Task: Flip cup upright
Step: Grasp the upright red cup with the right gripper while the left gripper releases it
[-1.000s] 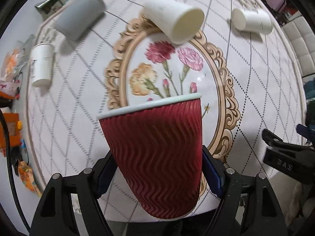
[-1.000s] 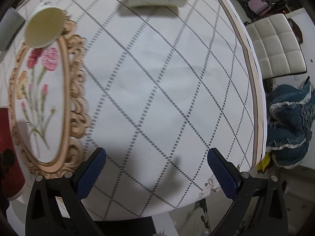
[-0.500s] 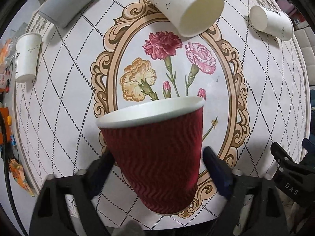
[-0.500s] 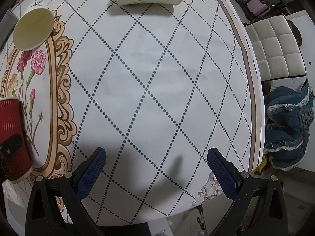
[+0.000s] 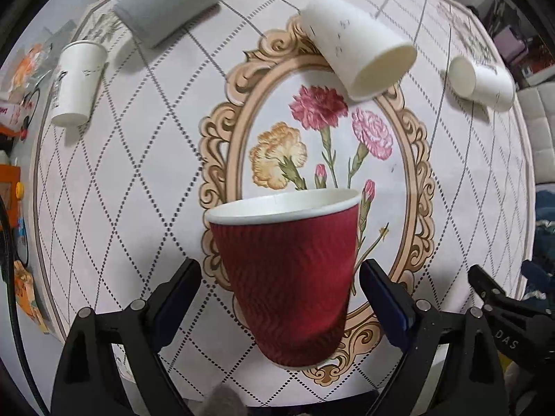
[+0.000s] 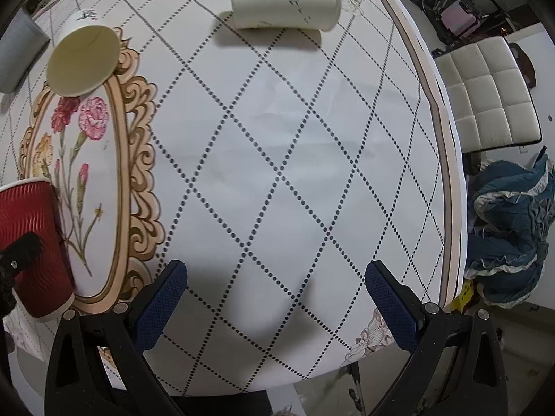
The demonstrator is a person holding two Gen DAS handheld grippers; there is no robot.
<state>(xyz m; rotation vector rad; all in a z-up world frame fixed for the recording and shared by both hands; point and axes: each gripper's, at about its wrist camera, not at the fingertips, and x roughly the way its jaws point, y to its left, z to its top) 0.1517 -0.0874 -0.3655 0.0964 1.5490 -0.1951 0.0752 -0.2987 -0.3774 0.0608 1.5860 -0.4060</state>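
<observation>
Left wrist view: the red cup stands mouth-up on the tabletop, its base on the lower rim of the oval flower frame printed on the cloth. The left tongs sit on either side of the cup with their blue pads apart; a sliver of cloth shows between each pad and the ribbed wall, so the grip appears to be let go, though contact low on the cup cannot be ruled out. Judged from this, the flip of this cup looks done, and what is left is to draw the tongs clear without knocking it.

From the right wrist view, the same red cup appears at the near end of the flower frame, with a black tong arm across its side. The right tongs hang wide apart over bare cloth beside the frame, gripping nothing.

Four other cups lie on their sides. A white cup rests on the far rim of the frame, mouth toward the camera. A grey cup lies beyond the frame to its left, a second white cup farther left near the tabletop's edge, and a third white cup off to the frame's right. If these count toward the task, most of the work remains. Nothing crowds the red cup. A padded white chair and a heap of blue cloth sit off the tabletop.
</observation>
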